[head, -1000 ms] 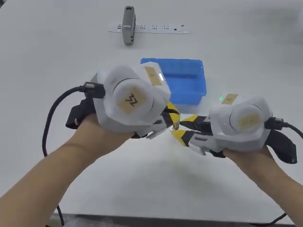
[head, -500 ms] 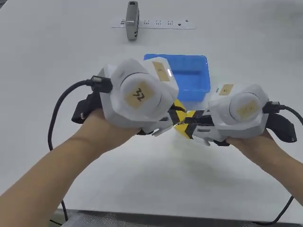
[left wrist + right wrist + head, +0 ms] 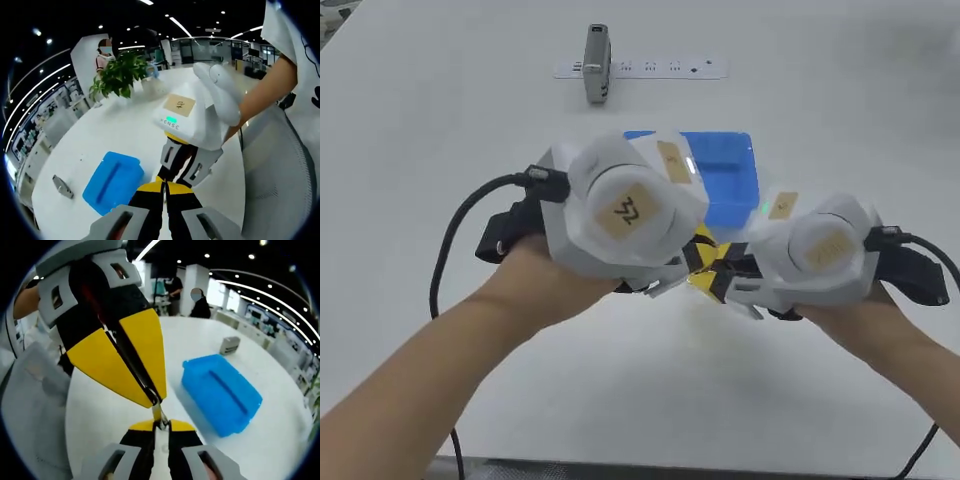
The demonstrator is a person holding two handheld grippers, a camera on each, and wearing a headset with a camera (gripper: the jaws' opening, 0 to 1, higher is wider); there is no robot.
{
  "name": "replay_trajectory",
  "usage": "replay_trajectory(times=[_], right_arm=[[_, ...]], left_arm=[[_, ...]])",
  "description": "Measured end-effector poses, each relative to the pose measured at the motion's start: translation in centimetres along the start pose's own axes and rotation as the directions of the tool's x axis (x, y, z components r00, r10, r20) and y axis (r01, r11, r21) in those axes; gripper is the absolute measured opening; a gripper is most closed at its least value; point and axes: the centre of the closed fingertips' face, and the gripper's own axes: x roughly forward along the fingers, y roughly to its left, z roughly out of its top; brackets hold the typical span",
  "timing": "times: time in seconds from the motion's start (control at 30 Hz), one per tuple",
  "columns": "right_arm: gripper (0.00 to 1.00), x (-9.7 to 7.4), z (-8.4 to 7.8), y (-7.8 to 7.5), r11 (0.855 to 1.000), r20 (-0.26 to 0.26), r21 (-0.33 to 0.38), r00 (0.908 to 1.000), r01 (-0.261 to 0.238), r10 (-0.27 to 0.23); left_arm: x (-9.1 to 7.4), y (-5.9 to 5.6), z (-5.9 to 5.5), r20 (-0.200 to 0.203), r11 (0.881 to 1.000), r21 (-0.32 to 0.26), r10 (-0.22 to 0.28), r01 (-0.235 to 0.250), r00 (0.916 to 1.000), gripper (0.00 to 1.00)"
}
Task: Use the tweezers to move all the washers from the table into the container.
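My two grippers meet nose to nose just above the white table, in front of the blue container [image 3: 725, 175]. The left gripper [image 3: 695, 248] is shut on thin dark tweezers [image 3: 131, 359], which run between its yellow pads [image 3: 145, 340]. The tweezers' metal tip [image 3: 158, 413] reaches into the right gripper [image 3: 159, 426], whose jaws stand shut on it. In the left gripper view my own yellow-tipped jaws [image 3: 166, 189] are pressed together, and the right gripper [image 3: 181, 167] comes down onto them from above. The container [image 3: 112, 182] [image 3: 222, 392] lies just beyond the jaws.
A white power strip [image 3: 640, 69] and an upright grey device [image 3: 596, 62] sit at the table's far edge. A black cable [image 3: 460, 235] loops off the left gripper towards the near edge. A potted plant [image 3: 120, 75] stands on the table beyond the container.
The right gripper has moved left and closer to the left gripper, so the jaws now overlap. The head camera has shifted a little.
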Motion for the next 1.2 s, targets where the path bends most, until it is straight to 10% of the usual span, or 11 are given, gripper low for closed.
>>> replay_trajectory(times=[0.57, 1.2], right_arm=[[0.04, -3.0, 4.1, -4.3, 0.99, 0.071, -0.014, 0.9877, 0.141, -0.14], [0.04, -1.4, 6.2, -8.3, 0.98, 0.1, 0.015, 0.9747, 0.2, -0.2]], left_arm=[[-1.7, 3.6, 4.5, 0.093, 0.994, 0.057, 0.086, -0.091, 0.992, 0.0], [-0.2, 8.3, 4.7, 0.114, 0.986, 0.049, 0.152, -0.159, 0.9817, 0.0]])
